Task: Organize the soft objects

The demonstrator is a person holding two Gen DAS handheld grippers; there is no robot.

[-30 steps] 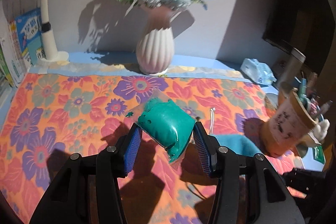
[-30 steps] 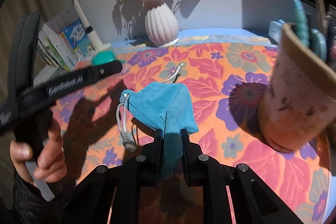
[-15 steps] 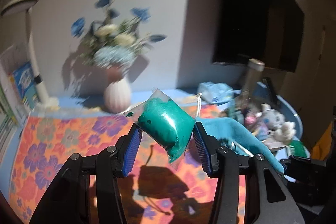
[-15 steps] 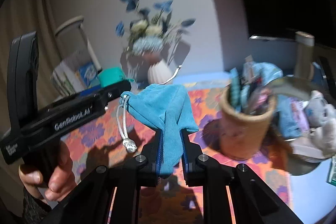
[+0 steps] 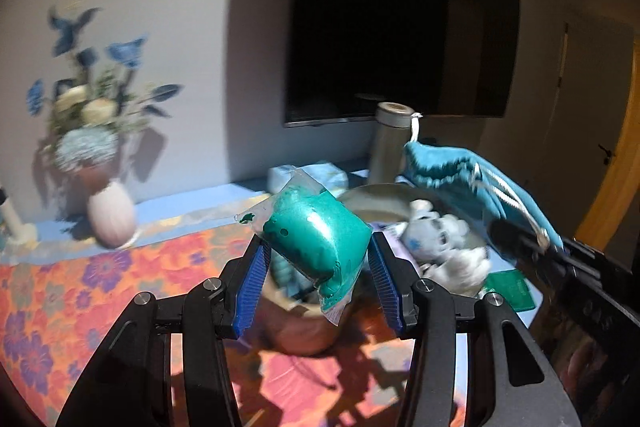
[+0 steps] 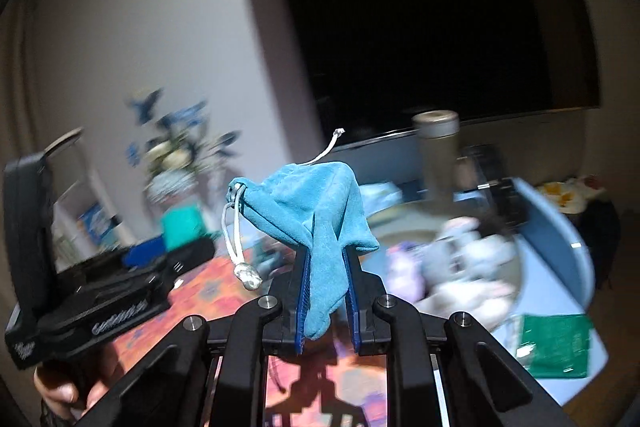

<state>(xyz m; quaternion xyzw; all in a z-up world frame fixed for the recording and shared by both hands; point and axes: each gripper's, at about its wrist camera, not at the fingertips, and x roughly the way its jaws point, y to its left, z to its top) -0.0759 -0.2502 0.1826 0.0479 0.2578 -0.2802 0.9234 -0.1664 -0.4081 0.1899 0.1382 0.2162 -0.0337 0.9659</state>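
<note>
The squishy green lump in a clear plastic bag [image 5: 320, 243] is up in the air, squeezed between the blue pads of the left hand-held gripper [image 5: 318, 281]. The soft blue cloth pouch with a white string [image 6: 316, 223] is pinched tight in the right hand-held gripper [image 6: 326, 297]. Under them are the flowery orange desk [image 5: 100, 287] and a grey bowl with fluffy toys [image 5: 384, 201]

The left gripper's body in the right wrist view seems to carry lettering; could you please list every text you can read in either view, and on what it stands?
None can be read.
Raised lettering on the left gripper body: blurred.
Small white mark at its rear end: too small.
Blue book covers behind it: blurred.
Green card: no text visible.
</note>
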